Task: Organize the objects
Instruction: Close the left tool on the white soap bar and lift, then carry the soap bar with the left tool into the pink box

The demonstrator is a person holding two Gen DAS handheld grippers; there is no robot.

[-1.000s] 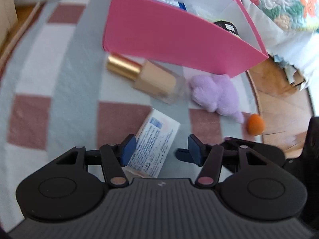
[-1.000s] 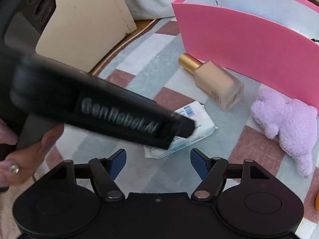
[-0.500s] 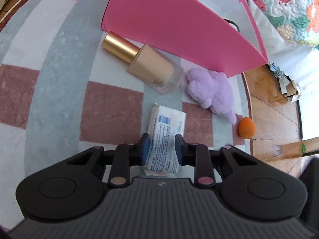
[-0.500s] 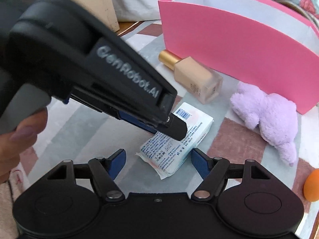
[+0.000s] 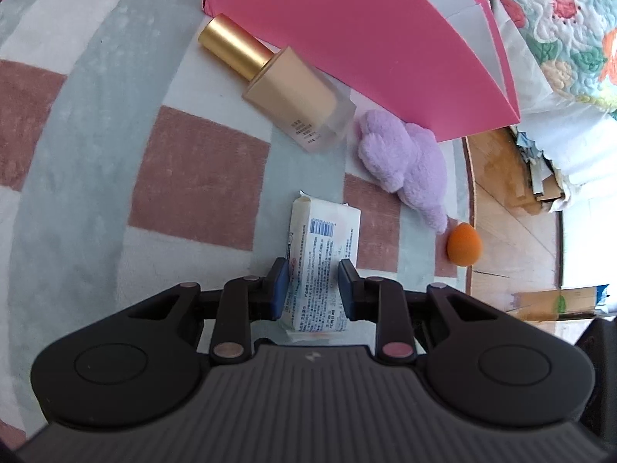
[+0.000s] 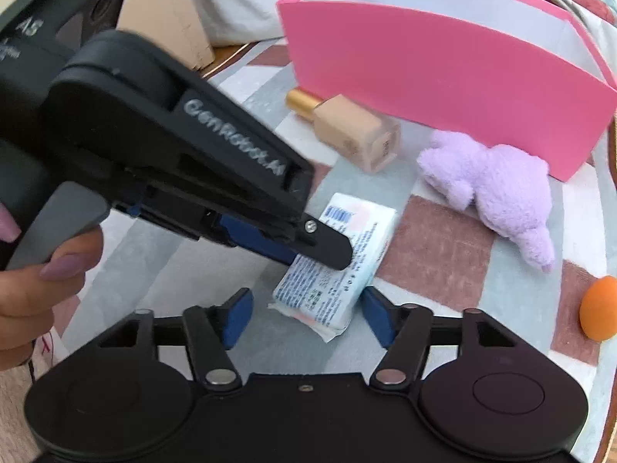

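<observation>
Around your target: foundation bottle (image 5: 293,88) with gold cap lies on its side just in front of the pink box (image 5: 370,38), cap pointing far-left; purple plush (image 5: 405,158) sits to its right, near the box's near-right corner; orange sponge egg (image 5: 464,244) is further right at the edge of the checked rug (image 5: 77,177), next to bare wood floor (image 5: 509,231). Nothing lies between the packet and the box except the bottle and plush (both hug the box's front wall). Your left gripper (image 5: 313,289) is pinching the wipes packet (image 5: 324,254) at its near end, blue pads pressed on both long sides; from the right wrist view its body crosses the frame from the left with your hand (image 6: 34,281) on the grip. Your right gripper (image 6: 306,314) is spread and opening, the packet's near corner between the pads but not touched. Packet: flat white soft pack, blue print and barcode facing up, crimped end seal, lying on the rug near centre, in front of bottle and plush.
</observation>
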